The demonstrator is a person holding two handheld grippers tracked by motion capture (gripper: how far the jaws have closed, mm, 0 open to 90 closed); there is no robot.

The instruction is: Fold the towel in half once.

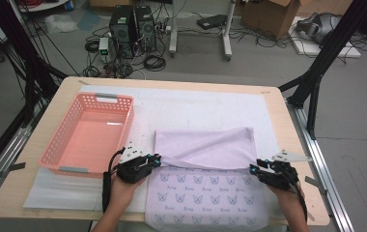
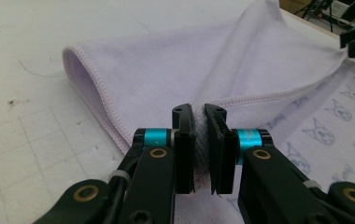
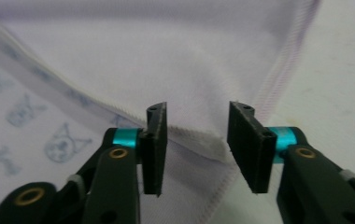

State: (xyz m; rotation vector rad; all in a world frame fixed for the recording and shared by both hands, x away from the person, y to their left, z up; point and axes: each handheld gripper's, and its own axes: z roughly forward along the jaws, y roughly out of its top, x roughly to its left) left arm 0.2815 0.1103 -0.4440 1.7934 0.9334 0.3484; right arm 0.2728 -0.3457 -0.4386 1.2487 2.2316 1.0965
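Observation:
A lilac towel (image 1: 205, 147) with a printed cat pattern on its lower half (image 1: 205, 198) lies on the white mat, its far part folded toward me so the plain side faces up. My left gripper (image 1: 156, 160) is shut on the folded corner at the towel's left edge; the left gripper view has the cloth (image 2: 166, 79) pinched between the jaws of that gripper (image 2: 199, 114). My right gripper (image 1: 255, 168) sits at the towel's right edge. In the right gripper view its jaws (image 3: 199, 114) stand open, with the towel corner (image 3: 208, 147) lying loose between them.
A pink plastic basket (image 1: 56, 147) stands empty on the left of the table. A white mat (image 1: 196, 104) covers the table top. Behind the table are computers, cables and a cardboard box on the floor. Black frame legs flank both sides.

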